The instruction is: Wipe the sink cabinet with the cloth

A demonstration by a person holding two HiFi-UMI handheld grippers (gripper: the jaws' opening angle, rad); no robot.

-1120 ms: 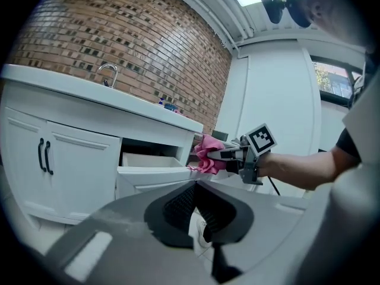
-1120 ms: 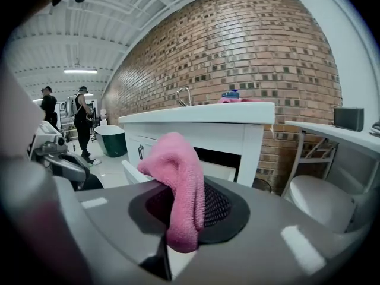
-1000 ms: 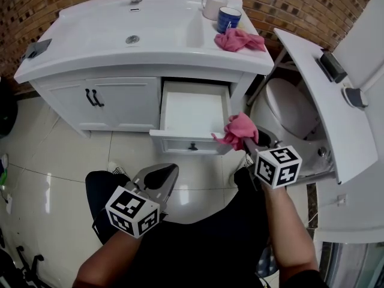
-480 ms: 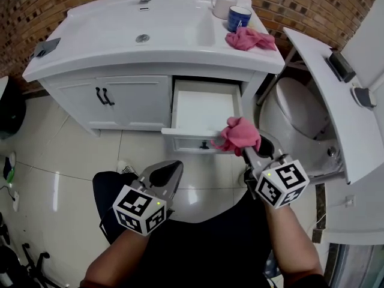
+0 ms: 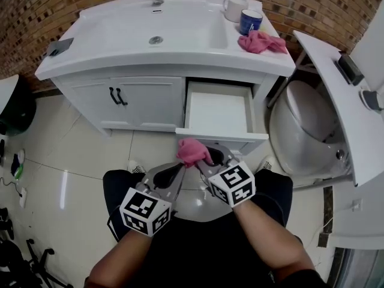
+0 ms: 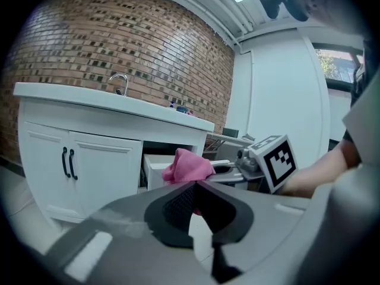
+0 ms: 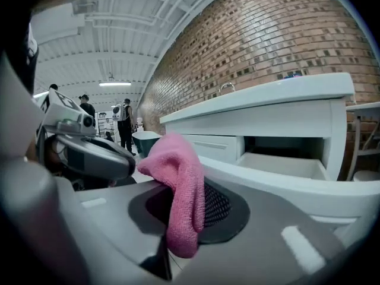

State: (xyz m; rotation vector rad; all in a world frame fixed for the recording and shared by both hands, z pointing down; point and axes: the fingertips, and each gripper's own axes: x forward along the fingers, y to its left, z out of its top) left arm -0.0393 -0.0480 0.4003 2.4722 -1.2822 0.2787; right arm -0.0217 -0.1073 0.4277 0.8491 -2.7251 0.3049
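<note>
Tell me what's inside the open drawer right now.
Nothing shows in the drawer: its white bottom looks bare. Its back end sits under the countertop, so that part is hidden. The pink cloth gripped by the right hand-held gripper is outside it.

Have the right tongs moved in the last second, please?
Yes: the right tongs, shut on the pink cloth, crossed the open drawer from its right front corner to its left.

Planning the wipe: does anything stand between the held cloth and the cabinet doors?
Nothing visible does. The cloth, shut in the right gripper, hangs just before the open drawer. The cabinet doors lie to its left, unobstructed.
</note>
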